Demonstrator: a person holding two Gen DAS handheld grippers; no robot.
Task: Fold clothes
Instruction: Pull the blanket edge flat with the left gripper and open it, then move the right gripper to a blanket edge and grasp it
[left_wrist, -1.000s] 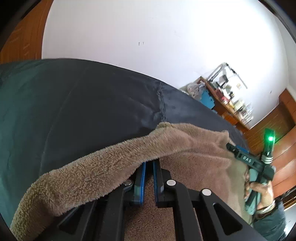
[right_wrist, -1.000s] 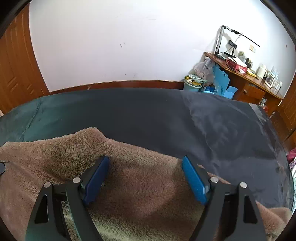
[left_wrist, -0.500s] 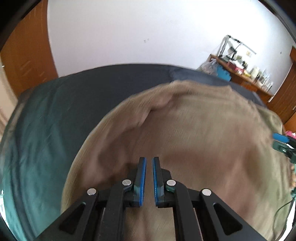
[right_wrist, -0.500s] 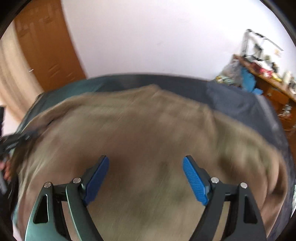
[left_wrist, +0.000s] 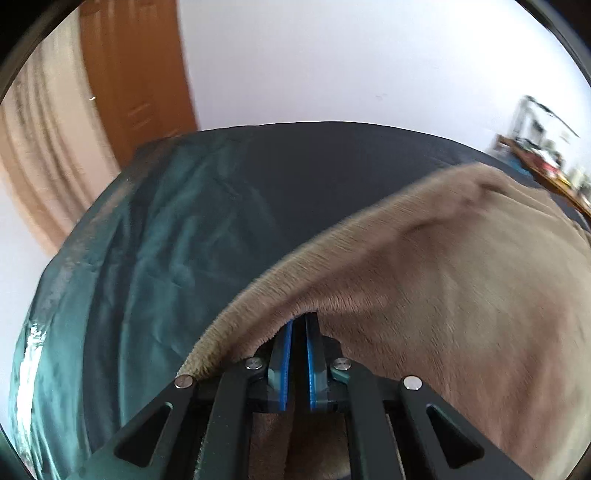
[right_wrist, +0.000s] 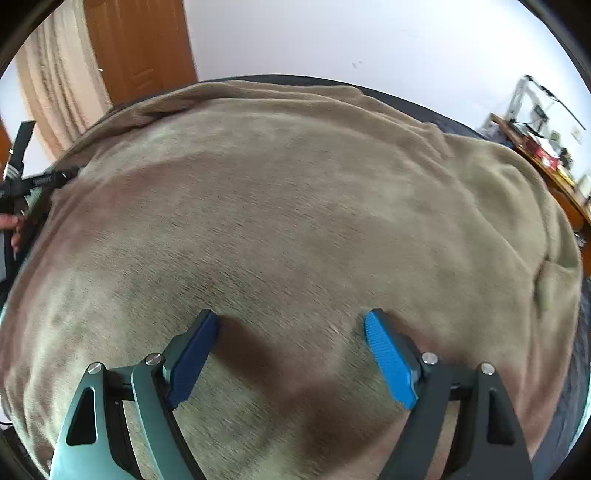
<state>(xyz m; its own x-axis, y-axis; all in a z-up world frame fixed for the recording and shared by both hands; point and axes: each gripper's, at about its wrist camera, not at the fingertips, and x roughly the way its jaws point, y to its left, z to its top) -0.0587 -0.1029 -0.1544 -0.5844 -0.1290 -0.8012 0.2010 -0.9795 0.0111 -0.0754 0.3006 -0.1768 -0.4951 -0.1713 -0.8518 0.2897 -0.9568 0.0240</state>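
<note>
A brown fleece garment (right_wrist: 295, 206) lies spread wide over the bed. My left gripper (left_wrist: 297, 321) is shut on its near edge, and the fleece hem (left_wrist: 258, 295) drapes over the fingertips and hides them. In the right wrist view that left gripper (right_wrist: 40, 181) shows at the far left edge of the fleece, with a hand (right_wrist: 13, 225) behind it. My right gripper (right_wrist: 291, 319) hovers just over the middle of the fleece, its blue pads (right_wrist: 388, 354) wide apart and holding nothing.
A dark teal bed cover (left_wrist: 155, 258) shows bare to the left of the fleece. Behind the bed are a white wall, a wooden door (left_wrist: 136, 81) and a beige curtain (left_wrist: 40, 147). A cluttered wooden desk (right_wrist: 546, 155) stands at the far right.
Both views have swung left, from the desk side toward the door and curtain. The left gripper has carried the fleece edge along. The right gripper, still open, now sits over the spread fleece.
</note>
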